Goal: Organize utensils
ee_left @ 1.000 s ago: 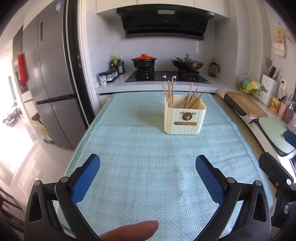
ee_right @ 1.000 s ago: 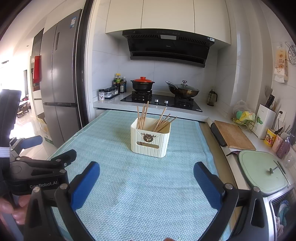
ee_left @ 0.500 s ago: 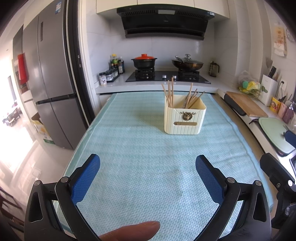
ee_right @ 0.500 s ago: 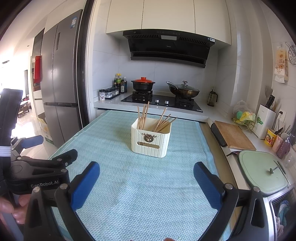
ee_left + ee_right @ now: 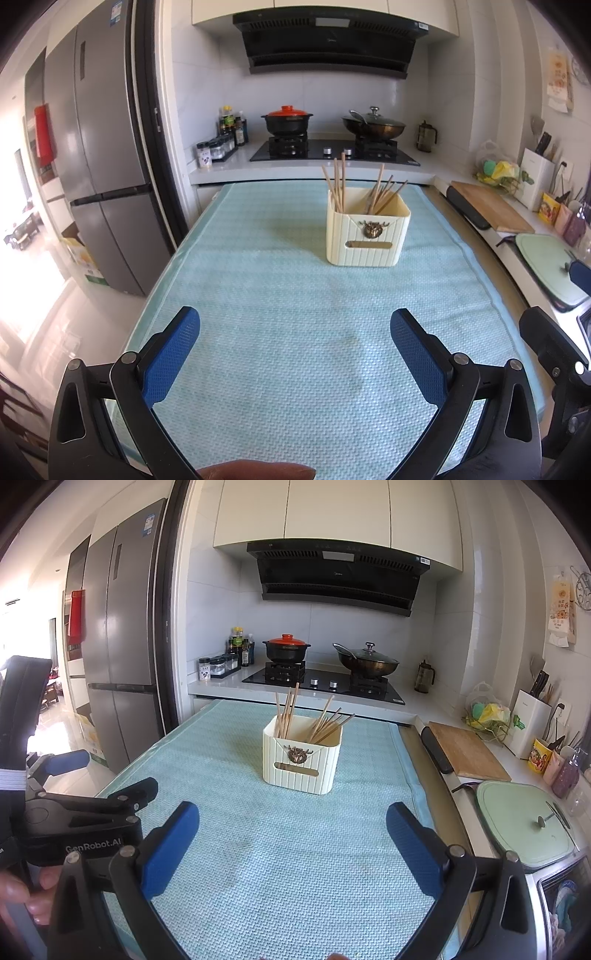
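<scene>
A cream ribbed utensil holder point(image 5: 367, 236) stands upright on the light blue mat point(image 5: 280, 314), far of centre; it also shows in the right wrist view point(image 5: 301, 762). Several wooden chopsticks point(image 5: 380, 194) stand in it in two bunches, also seen in the right wrist view point(image 5: 325, 723). My left gripper point(image 5: 295, 350) is open and empty, low over the near part of the mat. My right gripper point(image 5: 291, 840) is open and empty, near the mat's front, right of the left one. The left gripper's body point(image 5: 81, 819) shows at the left of the right wrist view.
A fridge point(image 5: 99, 177) stands left of the table. A stove with a red-lidded pot point(image 5: 287, 120) and a wok point(image 5: 373, 125) lies behind. On the right counter are a cutting board point(image 5: 467, 751), a green lidded pan point(image 5: 528, 825) and a knife block point(image 5: 530, 720).
</scene>
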`<state>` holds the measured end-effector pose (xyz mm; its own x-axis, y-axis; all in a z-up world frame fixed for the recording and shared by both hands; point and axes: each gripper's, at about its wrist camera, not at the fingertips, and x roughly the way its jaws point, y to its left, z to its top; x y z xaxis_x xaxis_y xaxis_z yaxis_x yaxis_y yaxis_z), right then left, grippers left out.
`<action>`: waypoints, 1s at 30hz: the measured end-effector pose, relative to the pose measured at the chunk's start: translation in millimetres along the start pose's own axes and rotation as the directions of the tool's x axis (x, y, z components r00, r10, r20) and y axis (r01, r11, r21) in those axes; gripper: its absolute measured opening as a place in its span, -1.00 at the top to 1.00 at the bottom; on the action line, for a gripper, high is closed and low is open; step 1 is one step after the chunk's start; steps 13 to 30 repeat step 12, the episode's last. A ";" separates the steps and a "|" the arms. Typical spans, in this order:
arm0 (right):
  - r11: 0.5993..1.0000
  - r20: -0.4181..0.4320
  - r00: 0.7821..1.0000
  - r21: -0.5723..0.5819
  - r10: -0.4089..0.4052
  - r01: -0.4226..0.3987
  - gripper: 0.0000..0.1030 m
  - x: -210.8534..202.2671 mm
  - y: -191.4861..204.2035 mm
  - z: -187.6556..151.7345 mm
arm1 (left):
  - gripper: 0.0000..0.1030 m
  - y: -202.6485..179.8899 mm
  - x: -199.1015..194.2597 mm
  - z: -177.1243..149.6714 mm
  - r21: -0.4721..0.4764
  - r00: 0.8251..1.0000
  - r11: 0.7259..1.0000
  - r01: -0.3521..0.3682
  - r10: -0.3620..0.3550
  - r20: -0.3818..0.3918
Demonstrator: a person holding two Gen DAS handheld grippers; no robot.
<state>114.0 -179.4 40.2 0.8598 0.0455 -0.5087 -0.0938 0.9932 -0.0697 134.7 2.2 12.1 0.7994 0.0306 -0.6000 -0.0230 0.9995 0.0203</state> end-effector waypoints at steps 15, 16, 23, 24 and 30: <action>1.000 -0.012 1.000 0.002 -0.001 0.002 -1.00 3.6 -3.8 -5.3 | -0.99 -0.7 -3.0 -1.6 0.003 1.000 1.000 -0.003 0.003 0.016; 1.000 -0.012 1.000 0.002 -0.001 0.002 -1.00 3.6 -3.8 -5.3 | -0.99 -0.7 -3.0 -1.6 0.003 1.000 1.000 -0.003 0.003 0.016; 1.000 -0.012 1.000 0.002 -0.001 0.002 -1.00 3.6 -3.8 -5.3 | -0.99 -0.7 -3.0 -1.6 0.003 1.000 1.000 -0.003 0.003 0.016; 1.000 -0.012 1.000 0.002 -0.001 0.002 -1.00 3.6 -3.8 -5.3 | -0.99 -0.7 -3.0 -1.6 0.003 1.000 1.000 -0.003 0.003 0.016; 1.000 -0.012 1.000 0.002 -0.001 0.002 -1.00 3.6 -3.8 -5.3 | -0.99 -0.7 -3.0 -1.6 0.003 1.000 1.000 -0.003 0.003 0.016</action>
